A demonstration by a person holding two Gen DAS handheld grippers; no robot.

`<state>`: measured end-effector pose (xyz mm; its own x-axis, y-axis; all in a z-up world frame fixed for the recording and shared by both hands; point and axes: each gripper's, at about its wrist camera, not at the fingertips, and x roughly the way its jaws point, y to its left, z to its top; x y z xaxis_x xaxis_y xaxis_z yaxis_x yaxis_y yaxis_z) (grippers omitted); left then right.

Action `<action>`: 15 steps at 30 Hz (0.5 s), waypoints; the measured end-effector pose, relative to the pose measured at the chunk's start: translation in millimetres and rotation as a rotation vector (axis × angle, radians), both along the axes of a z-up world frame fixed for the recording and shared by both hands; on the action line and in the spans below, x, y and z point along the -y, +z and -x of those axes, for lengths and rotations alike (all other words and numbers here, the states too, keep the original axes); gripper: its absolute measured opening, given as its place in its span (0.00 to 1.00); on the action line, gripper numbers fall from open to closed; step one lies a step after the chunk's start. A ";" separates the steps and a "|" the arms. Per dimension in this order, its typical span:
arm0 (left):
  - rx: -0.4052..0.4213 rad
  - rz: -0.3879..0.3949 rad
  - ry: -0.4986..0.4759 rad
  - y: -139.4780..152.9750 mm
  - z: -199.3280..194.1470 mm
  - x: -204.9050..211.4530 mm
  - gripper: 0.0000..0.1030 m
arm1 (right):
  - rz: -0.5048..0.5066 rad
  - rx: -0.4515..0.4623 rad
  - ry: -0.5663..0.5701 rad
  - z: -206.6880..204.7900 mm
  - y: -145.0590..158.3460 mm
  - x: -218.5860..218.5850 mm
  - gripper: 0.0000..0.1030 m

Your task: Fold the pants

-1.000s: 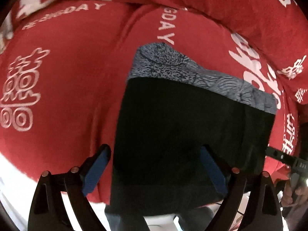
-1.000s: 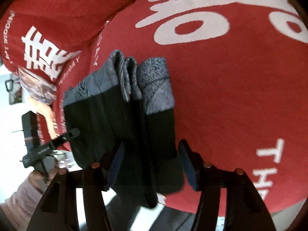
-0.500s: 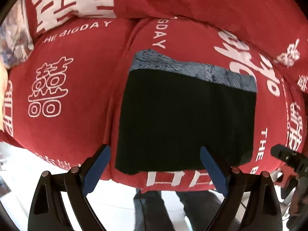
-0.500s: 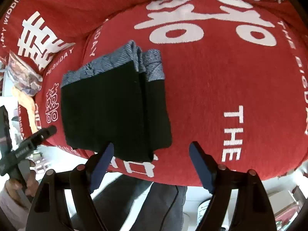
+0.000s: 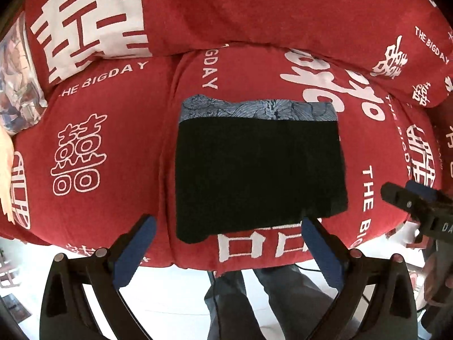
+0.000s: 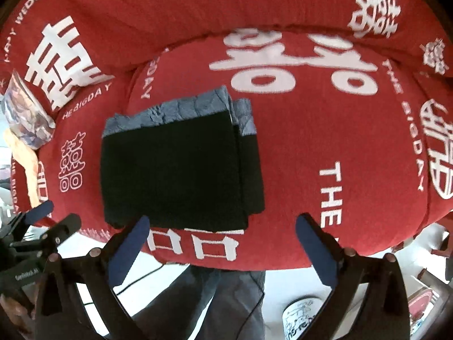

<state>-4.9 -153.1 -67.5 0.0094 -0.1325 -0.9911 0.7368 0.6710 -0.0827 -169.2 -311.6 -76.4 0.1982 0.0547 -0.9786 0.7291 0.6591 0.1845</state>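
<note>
The pants [image 5: 259,170] lie folded into a black rectangle with a blue-grey patterned band along the far edge, flat on a red sofa seat [image 5: 113,147]. In the right wrist view the same folded pants [image 6: 175,167] show stacked layers at their right side. My left gripper [image 5: 226,225] hangs above the pants' near edge, its jaws opening wide with nothing between them. My right gripper [image 6: 222,223] hovers over the near right corner, jaws also opening and empty. Each gripper shows at the other view's edge: the right gripper [image 5: 419,206] and the left gripper [image 6: 39,232].
The sofa's red back cushion [image 5: 254,8] rises behind the seat. A patterned pillow [image 5: 19,85] sits at the far left. A person's trouser legs [image 5: 254,297] stand on the white floor in front of the sofa. A cable [image 6: 136,280] runs across the floor.
Both grippers have let go of the pants, opened wider and risen away. The pants now lie flat and folded on the seat, and more of the sofa is in view.
</note>
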 end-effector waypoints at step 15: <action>0.128 -0.015 -0.068 33.6 1.4 -0.6 1.00 | 0.042 -0.089 0.014 -14.1 36.3 -24.0 1.00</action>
<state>-6.3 -152.5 -33.8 0.1276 -0.1223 -0.9843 0.7846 0.6195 0.0248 -155.1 -287.6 -40.1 0.1102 0.0153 -0.9938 0.7321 0.6750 0.0915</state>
